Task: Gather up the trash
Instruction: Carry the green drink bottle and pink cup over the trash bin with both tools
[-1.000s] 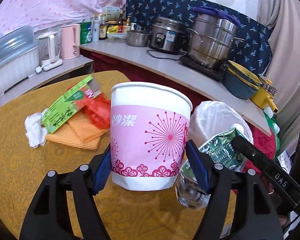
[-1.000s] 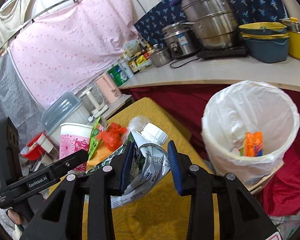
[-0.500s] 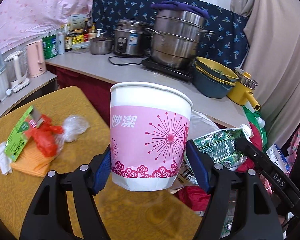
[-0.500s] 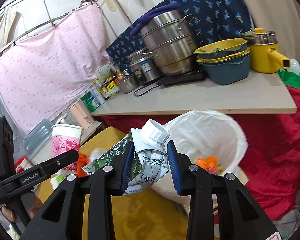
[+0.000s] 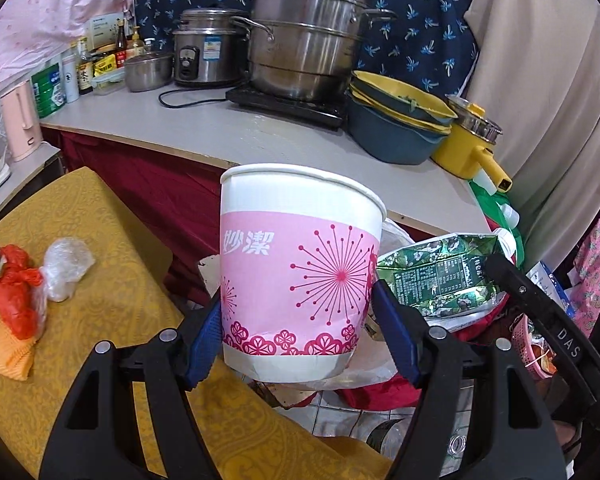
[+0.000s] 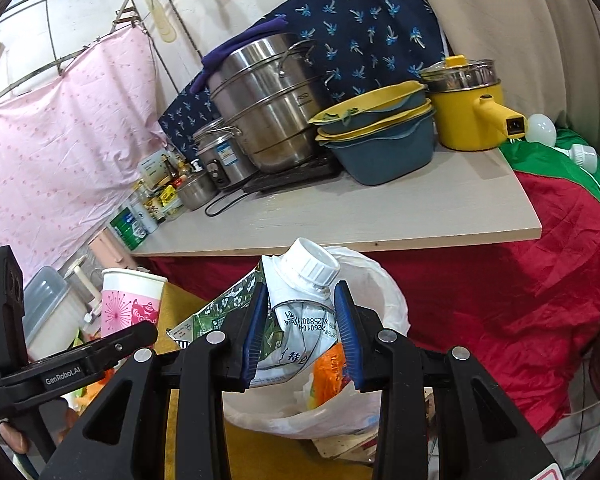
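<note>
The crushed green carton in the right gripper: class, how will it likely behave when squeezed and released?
The crushed green carton already looks creased and flattened, so it probably yields rather than springs back. It seems empty, likely light. Released over the white-lined bin, it should drop without rolling.

The paper cup [image 5: 300,280] sits between the fingers of the left hand-held gripper [image 5: 300,332], to the left of the crushed carton [image 6: 296,320], which is in the right hand-held gripper [image 6: 300,332]. The lined bin [image 6: 384,300] stands directly beyond the carton, below the counter [image 6: 380,208]. Trash, apparently bags [image 5: 40,276], lies on the table [image 5: 100,220] at left.
</note>
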Demonstrator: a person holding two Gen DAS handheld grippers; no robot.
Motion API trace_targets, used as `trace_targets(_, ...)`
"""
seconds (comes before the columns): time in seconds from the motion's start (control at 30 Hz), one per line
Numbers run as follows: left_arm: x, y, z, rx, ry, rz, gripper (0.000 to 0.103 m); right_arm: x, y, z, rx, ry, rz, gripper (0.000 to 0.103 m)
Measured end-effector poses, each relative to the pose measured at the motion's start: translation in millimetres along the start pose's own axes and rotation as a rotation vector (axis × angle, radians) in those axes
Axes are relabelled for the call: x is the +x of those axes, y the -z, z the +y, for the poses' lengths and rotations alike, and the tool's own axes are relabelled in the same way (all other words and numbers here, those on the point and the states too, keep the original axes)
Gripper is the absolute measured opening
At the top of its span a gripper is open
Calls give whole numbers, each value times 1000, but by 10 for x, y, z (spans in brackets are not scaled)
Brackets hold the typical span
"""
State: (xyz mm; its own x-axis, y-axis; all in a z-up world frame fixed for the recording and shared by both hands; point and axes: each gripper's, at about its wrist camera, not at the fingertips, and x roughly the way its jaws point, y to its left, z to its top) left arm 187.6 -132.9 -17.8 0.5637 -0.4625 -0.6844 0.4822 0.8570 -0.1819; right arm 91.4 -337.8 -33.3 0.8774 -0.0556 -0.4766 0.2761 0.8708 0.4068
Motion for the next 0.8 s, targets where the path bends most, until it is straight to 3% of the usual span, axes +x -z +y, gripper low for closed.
trace_targets(0.4, 442, 15, -65, -7, 6, 68, 68, 162, 10, -227, 40, 39, 4, 33)
trace_targets(0.8, 637, -5, -54, -27, -16, 88, 69, 359, -14, -260, 48, 50, 18, 33)
